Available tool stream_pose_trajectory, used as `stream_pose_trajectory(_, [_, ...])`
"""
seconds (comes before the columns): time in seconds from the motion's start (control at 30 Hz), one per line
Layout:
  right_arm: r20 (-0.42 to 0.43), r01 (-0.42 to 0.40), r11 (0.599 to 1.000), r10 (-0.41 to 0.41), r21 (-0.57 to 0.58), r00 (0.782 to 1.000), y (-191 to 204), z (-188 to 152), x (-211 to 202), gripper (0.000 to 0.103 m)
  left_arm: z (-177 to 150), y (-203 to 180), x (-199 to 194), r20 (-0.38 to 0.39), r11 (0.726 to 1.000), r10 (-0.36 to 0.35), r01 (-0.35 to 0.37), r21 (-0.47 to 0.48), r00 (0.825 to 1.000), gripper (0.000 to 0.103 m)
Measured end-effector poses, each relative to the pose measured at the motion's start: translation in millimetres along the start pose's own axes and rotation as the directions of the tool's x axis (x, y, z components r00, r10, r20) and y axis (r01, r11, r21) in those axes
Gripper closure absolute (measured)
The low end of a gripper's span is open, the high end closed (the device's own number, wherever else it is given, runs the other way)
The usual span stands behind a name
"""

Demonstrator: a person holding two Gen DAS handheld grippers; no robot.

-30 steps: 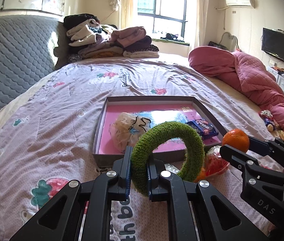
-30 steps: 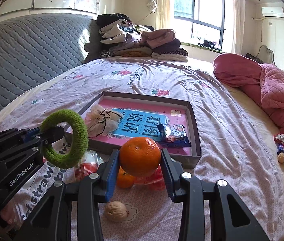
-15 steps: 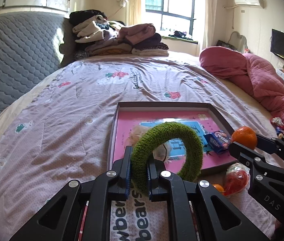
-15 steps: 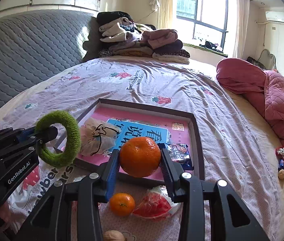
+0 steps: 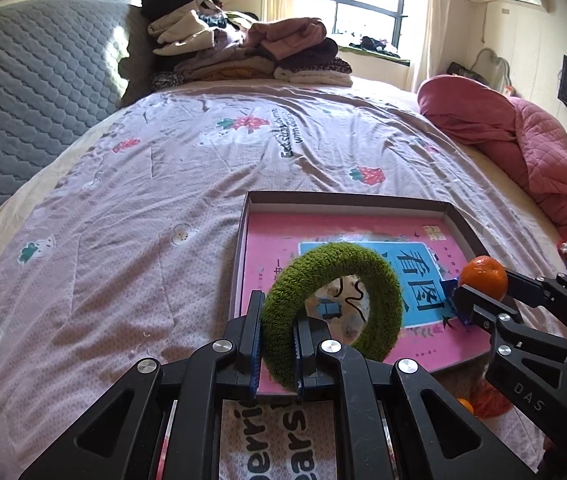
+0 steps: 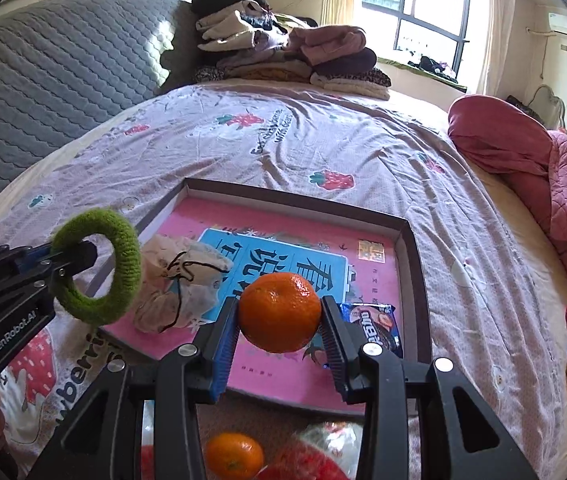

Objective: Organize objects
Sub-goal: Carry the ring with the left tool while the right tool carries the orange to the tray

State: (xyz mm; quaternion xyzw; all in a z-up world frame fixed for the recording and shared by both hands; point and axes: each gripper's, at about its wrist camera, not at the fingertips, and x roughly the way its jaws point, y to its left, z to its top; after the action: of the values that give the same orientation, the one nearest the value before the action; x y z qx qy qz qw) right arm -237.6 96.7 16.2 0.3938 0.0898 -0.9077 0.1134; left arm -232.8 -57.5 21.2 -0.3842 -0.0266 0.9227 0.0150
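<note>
**Two loads held above the tray**

Two grippers hung over the bed (image 5: 131,216), each carrying something. On the sheet lay a shallow tray (image 6: 411,240) with a pink and blue printed floor, already holding a crumpled pouch (image 6: 179,280) at its near left and a snack packet (image 6: 371,320) at its near right.

The left gripper (image 5: 277,344) had its jaws pressed on the near side of a fuzzy green ring (image 5: 333,300), which stood upright above the tray's near left corner. The right gripper (image 6: 279,336) had its jaws pinching an orange (image 6: 279,312) by its sides, above the tray's near right, just beside the packet.

Nearer than the tray, a smaller orange (image 6: 234,456) and a red plastic bag (image 6: 319,456) remained on the sheet.

Judged from this, both items seemed ready for release into the tray. The orange, being round, could roll off the low wall or onto the packet if let go from height. The ring, held by one edge only, might tip and land across the pouch or straddle the rim. The two grippers were near each other and could collide.
</note>
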Motion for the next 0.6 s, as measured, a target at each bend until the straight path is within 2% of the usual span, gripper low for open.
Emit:
stream_pose_trajectory(0.33, [-0.088,-0.030,0.999,0.028,-0.019,0.996,5,3,41,0.062,3,1,41,-0.111,1.000,0.007,-0.006,0.009,0.994,0.091])
stream_pose_trajectory(0.47, [-0.115,-0.041,0.999,0.038,-0.021,0.993,6,1,52,0.062,2,3,52,-0.130,1.000,0.019,-0.018,0.010,0.991,0.091])
stream_pose_trajectory(0.6, [-0.146,-0.039,0.999,0.034,-0.031,0.989,5,-4,61,0.062,1,2,60,-0.142,1.000,0.001,0.000,0.004,0.990,0.091])
